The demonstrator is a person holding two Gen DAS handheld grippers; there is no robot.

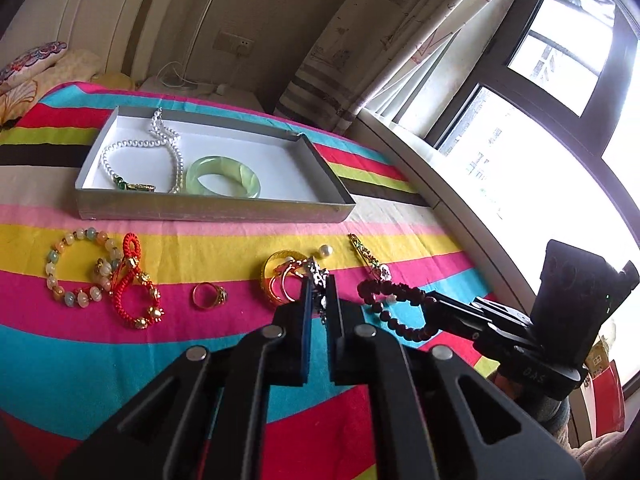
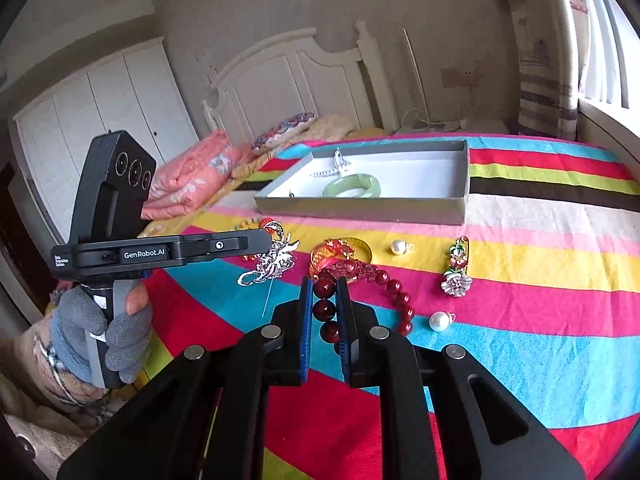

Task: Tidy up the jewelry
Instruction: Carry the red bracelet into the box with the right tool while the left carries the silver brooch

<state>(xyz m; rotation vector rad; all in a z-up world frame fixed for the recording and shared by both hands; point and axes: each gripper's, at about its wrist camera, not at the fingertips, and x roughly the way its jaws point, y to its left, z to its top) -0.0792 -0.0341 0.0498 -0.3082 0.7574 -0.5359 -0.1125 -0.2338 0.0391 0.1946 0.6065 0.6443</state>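
In the left wrist view my left gripper (image 1: 318, 285) is shut on a silver brooch (image 1: 319, 274), held just above the striped bedspread. The right wrist view shows that silver brooch (image 2: 269, 261) hanging from the left gripper (image 2: 273, 240), its pin pointing down. My right gripper (image 2: 324, 285) is shut on a dark red bead bracelet (image 2: 325, 309), whose far end trails on the cloth. Seen from the left, the right gripper (image 1: 430, 300) holds the bracelet (image 1: 394, 292) by its right side. A grey tray (image 1: 216, 209) lies beyond, holding a pearl necklace (image 1: 170, 148) and a green jade bangle (image 1: 223, 178).
On the bedspread lie a pastel bead bracelet (image 1: 80, 268), a red cord bracelet (image 1: 136, 292), a gold ring (image 1: 208, 296), an amber bangle (image 1: 276, 284), two loose pearls (image 2: 398, 247) (image 2: 439, 321) and a flower brooch (image 2: 456, 274). A gloved hand (image 2: 100, 332) holds the left gripper. The window sill borders the bed on the right.
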